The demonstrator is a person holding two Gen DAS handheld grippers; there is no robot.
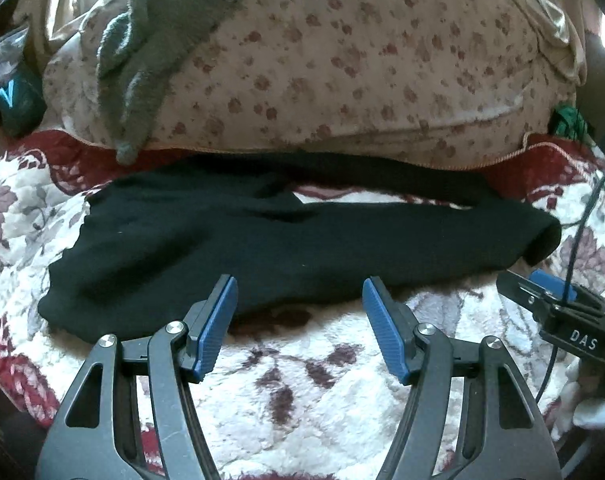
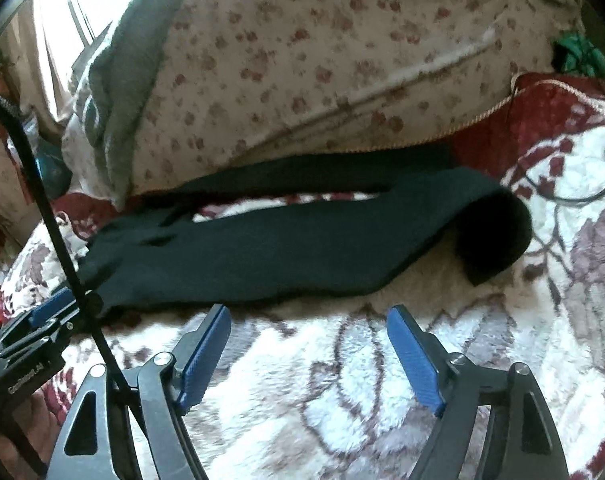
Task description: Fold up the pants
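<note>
Black pants [image 1: 262, 244] lie lengthwise across a white floral blanket [image 1: 310, 380], waist at the left, leg ends at the right, the two legs slightly parted. My left gripper [image 1: 300, 284] hovers just in front of the near edge of the pants, open, nothing between its blue pads [image 1: 216, 332]. In the right wrist view the same pants [image 2: 286, 244] stretch from left to a rolled leg end [image 2: 490, 232]. My right gripper [image 2: 308, 314] stands open above the blanket [image 2: 342, 400] just short of the near leg, holding nothing. The right gripper also shows at the left view's right edge [image 1: 558, 300].
A cream flowered duvet [image 1: 342, 60] is heaped right behind the pants, with a grey towel [image 1: 142, 60] draped over it. A black cable [image 2: 50, 216] crosses the right view's left side. The left gripper body [image 2: 34, 332] sits at the lower left there.
</note>
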